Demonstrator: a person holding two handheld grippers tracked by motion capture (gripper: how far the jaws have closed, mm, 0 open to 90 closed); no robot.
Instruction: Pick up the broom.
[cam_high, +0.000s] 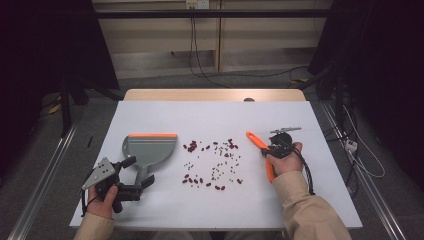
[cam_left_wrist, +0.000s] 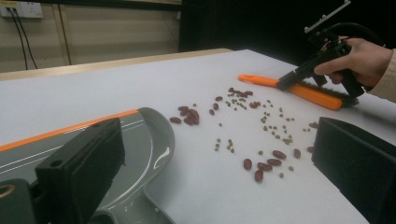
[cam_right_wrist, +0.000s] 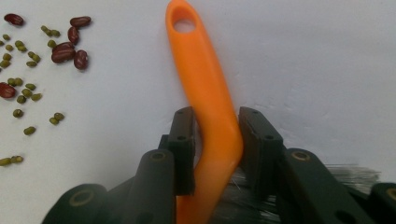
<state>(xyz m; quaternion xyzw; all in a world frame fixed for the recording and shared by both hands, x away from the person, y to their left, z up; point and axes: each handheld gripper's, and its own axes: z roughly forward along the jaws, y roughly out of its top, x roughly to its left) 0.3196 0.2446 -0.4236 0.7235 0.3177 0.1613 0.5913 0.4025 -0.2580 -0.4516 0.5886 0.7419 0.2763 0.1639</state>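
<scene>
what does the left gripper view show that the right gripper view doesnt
Left gripper view alone: the grey dustpan beside its own open jaws, the person's right hand holding the right gripper, and a wall socket behind the table. Right gripper view alone: the hole in the handle's tip and the two jaws closed on the handle from either side. Both: the orange brush, scattered red beans, small green beans, and the white table.

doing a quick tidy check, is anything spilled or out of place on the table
Yes: red beans and small green beans lie scattered loose across the middle of the white table, between the grey dustpan and the orange brush. The right claw is shut on the brush handle, so a sweep-up looks likely.
</scene>
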